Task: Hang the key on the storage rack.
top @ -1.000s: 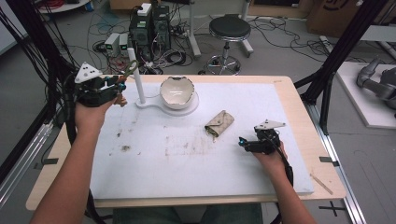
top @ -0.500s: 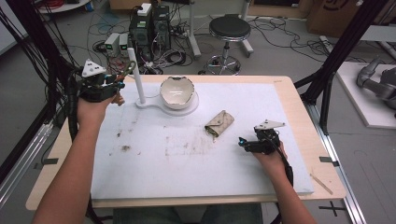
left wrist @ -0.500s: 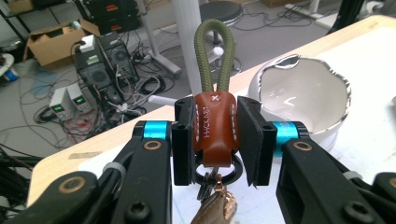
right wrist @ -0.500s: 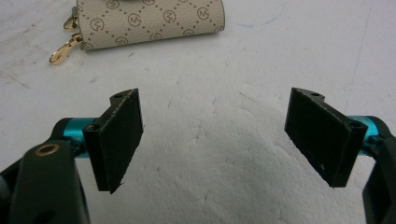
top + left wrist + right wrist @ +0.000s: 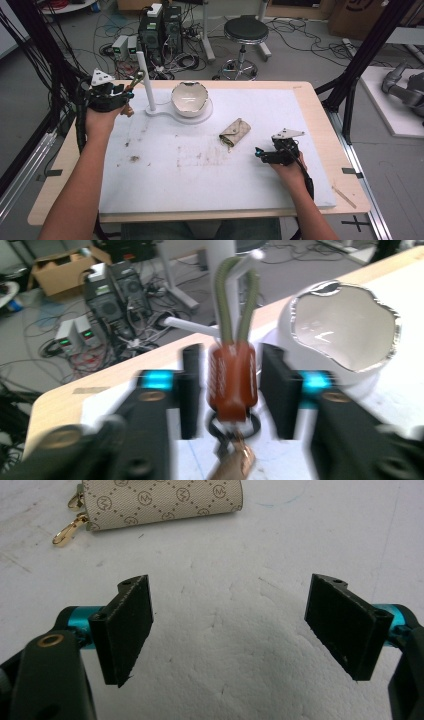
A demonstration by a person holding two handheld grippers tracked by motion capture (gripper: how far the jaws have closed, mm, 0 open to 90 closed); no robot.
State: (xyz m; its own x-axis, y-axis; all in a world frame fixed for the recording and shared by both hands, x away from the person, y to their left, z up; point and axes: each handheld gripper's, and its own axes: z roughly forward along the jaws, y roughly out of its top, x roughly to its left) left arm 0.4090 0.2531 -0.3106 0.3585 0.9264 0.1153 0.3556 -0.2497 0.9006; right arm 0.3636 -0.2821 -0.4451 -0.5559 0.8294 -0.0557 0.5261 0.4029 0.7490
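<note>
— Jaws of the left gripper [image 5: 232,390]?
— Either side of a brown key fob [image 5: 232,382], small gaps showing; its green loop [image 5: 235,305] sits over the white stand's peg [image 5: 145,80].
— Right gripper [image 5: 230,630]?
— Wide apart, holding nothing, above the mat [image 5: 210,165]; patterned pouch [image 5: 160,500] just ahead.

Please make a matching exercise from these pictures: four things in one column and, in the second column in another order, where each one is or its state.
Things:
1. key fob
2. patterned pouch
3. white bowl
4. right tongs

Places or states:
a. on the round base of the white stand
b. open over bare white mat
c. between the jaws of the left tongs, its green loop over the stand's peg
d. lying flat on the mat, gold clips at one end

Pairs: 1-c, 2-d, 3-a, 4-b
</note>
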